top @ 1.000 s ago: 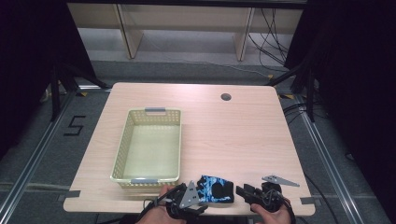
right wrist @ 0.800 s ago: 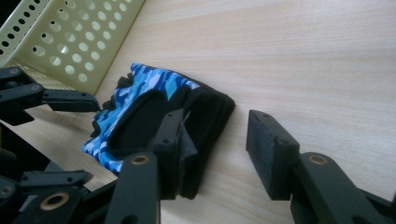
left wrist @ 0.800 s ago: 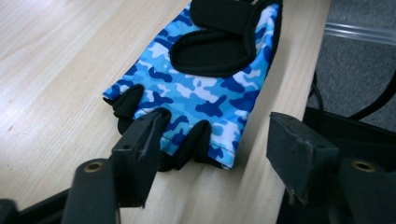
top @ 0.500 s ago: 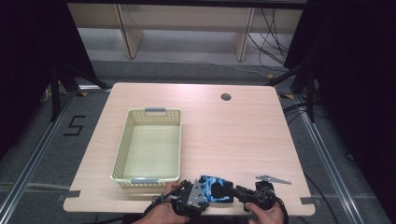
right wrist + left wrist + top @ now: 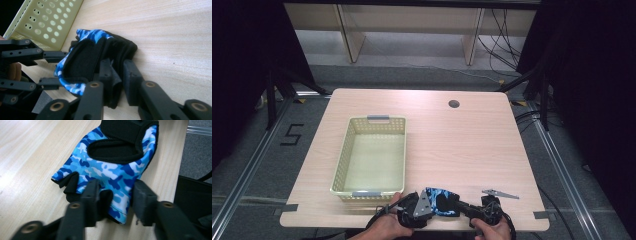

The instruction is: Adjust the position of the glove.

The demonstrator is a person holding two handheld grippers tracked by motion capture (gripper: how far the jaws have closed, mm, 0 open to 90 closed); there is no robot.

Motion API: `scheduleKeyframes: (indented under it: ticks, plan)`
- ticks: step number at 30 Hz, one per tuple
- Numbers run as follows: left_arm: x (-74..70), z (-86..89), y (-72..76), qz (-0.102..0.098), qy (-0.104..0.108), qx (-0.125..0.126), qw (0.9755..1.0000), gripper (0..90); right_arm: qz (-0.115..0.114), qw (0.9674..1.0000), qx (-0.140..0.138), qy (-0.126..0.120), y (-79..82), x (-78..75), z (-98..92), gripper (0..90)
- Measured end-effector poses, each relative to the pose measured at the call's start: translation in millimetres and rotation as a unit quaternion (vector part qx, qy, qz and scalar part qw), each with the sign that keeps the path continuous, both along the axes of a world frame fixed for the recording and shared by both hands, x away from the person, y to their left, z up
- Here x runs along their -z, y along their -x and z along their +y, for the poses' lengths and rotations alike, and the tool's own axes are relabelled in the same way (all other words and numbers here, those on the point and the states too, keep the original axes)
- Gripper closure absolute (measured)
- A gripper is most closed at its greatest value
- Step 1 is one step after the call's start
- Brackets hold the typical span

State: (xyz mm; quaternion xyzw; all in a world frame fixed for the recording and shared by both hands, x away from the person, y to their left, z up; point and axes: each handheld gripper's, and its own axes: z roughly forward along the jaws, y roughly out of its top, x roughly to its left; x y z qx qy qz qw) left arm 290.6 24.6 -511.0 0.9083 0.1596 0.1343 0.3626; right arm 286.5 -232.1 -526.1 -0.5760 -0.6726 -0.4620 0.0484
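Note:
A blue camouflage fingerless glove (image 5: 441,200) with black trim lies near the table's front edge, one side curled up. My left gripper (image 5: 429,207) comes at it from the left. Its jaws have just been closing, and both pads now touch the glove's (image 5: 110,170) finger end in the left gripper view (image 5: 116,195). My right gripper (image 5: 461,208) comes from the right. Its jaws have just closed too and pinch the glove's black cuff (image 5: 112,80) between the pads (image 5: 118,72). The left gripper (image 5: 62,67) also appears in the right gripper view, clamped across the blue edge.
A pale yellow perforated basket (image 5: 339,165) stands empty just left and behind the glove, its corner (image 5: 45,25) close to the left gripper. The wooden table (image 5: 462,145) has a round cable hole (image 5: 454,104) at the back. The front edge is right under both hands.
Both grippers have drawn in on the glove from either side, the right one sliding a little to the left. The glove has barely shifted.

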Motion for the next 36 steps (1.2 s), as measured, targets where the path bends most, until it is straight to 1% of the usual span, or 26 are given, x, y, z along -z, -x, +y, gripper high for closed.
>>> scheduleKeyframes:
  ticks: [1,2,3,4,5,6,7,8,9,11,12,13,14,17,19,20,21,23,24,25,29,30,31,33,34,36]
  plan:
    - [0.5,0.3,0.6,-0.005,0.000,0.000,1.0000,62.3,0.000,1.0000,0.000,0.000,0.0,0.0,0.0,83.3]
    - [1.0,0.0,2.9,-0.014,-0.001,0.003,0.9999,66.7,-0.007,1.0000,-0.001,-0.001,0.4,-0.1,-0.8,85.4]
    - [1.0,0.0,2.9,-0.014,-0.001,0.003,0.9999,68.0,-0.007,1.0000,-0.001,-0.001,0.4,-0.1,-0.8,85.4]
    - [1.6,0.0,4.6,-0.027,-0.004,0.004,0.9996,69.3,-0.007,1.0000,-0.003,-0.003,1.1,-1.1,-0.9,85.8]
    - [0.6,0.7,4.8,-0.032,-0.014,0.005,0.9994,69.9,-0.010,0.9999,-0.001,-0.007,1.0,-0.7,-0.4,85.9]
    - [1.1,0.3,5.5,-0.030,-0.007,0.003,0.9995,70.7,-0.011,0.9999,-0.003,-0.002,1.1,-1.0,-1.0,86.0]
    - [1.1,0.3,5.5,-0.030,-0.007,0.003,0.9995,71.4,-0.011,0.9999,-0.003,-0.002,1.1,-1.0,-1.0,86.0]
    - [0.4,0.5,5.7,-0.026,-0.005,0.005,0.9996,71.4,0.004,0.9999,0.004,-0.012,3.1,-3.6,0.5,86.1]
    - [-0.2,1.1,5.3,-0.030,-0.001,0.004,0.9996,73.0,-0.014,0.9999,0.001,-0.008,2.3,-2.5,0.2,86.2]
    - [-0.4,1.7,5.6,-0.033,-0.003,0.002,0.9995,73.7,-0.021,0.9997,-0.004,-0.011,2.7,-3.6,-0.7,86.2]
    - [0.5,1.6,6.8,-0.027,0.004,0.001,0.9996,73.8,-0.018,0.9998,-0.003,-0.010,3.5,-4.7,-0.1,86.2]
    - [-0.3,1.6,7.9,-0.030,0.003,0.000,0.9996,73.9,-0.021,0.9997,-0.003,-0.008,3.7,-5.2,0.0,86.2]
    - [-1.4,1.8,8.7,-0.037,-0.001,-0.001,0.9993,74.0,-0.030,0.9995,-0.007,-0.008,3.9,-5.5,-0.4,86.2]
    - [-3.9,1.3,10.5,-0.042,-0.004,0.004,0.9991,74.2,-0.035,0.9993,-0.006,-0.005,5.9,-7.7,-0.7,86.2]
    - [-7.8,1.3,12.6,-0.042,0.004,0.006,0.9991,74.2,-0.046,0.9988,-0.001,-0.015,7.7,-10.7,-2.3,86.2]
    - [-7.8,1.3,12.6,-0.042,0.004,0.006,0.9991,74.3,-0.046,0.9988,-0.001,-0.015,7.7,-10.7,-2.3,86.2]
    - [-10.4,2.2,13.0,-0.043,0.010,0.007,0.9990,74.2,-0.054,0.9984,-0.005,-0.016,9.9,-14.2,-3.3,86.2]
    - [-12.0,2.8,13.3,-0.043,0.007,0.008,0.9990,74.2,-0.056,0.9982,-0.010,-0.018,10.6,-15.4,-4.0,86.2]
    - [-14.0,3.9,14.3,-0.048,0.004,0.012,0.9988,74.2,-0.061,0.9980,-0.009,-0.014,12.5,-16.1,-3.9,86.2]
    - [-13.5,3.5,15.5,-0.042,0.013,0.011,0.9990,74.2,-0.065,0.9977,-0.009,-0.017,13.1,-16.0,-3.8,86.2]
    - [-13.2,4.6,15.6,-0.044,0.013,0.014,0.9989,74.2,-0.062,0.9978,-0.012,-0.020,15.7,-17.7,-2.4,86.2]
    - [-14.4,5.6,15.6,-0.047,0.005,0.015,0.9988,74.2,-0.066,0.9976,-0.013,-0.018,15.6,-17.1,-2.1,86.2]
    - [-14.6,5.7,16.6,-0.042,0.014,0.010,0.9990,74.3,-0.066,0.9976,-0.012,-0.016,16.0,-17.6,-1.7,86.2]
    - [-15.9,7.0,16.4,-0.046,0.011,0.011,0.9988,74.2,-0.066,0.9976,-0.009,-0.018,16.3,-17.9,-1.0,86.2]
    - [-17.7,8.3,16.2,-0.049,0.008,0.015,0.9987,74.2,-0.052,0.9981,-0.013,-0.030,18.0,-22.3,-0.1,86.2]
    - [-17.8,8.5,17.2,-0.044,0.013,0.010,0.9989,74.2,-0.067,0.9975,-0.012,-0.019,17.0,-21.5,1.0,86.2]
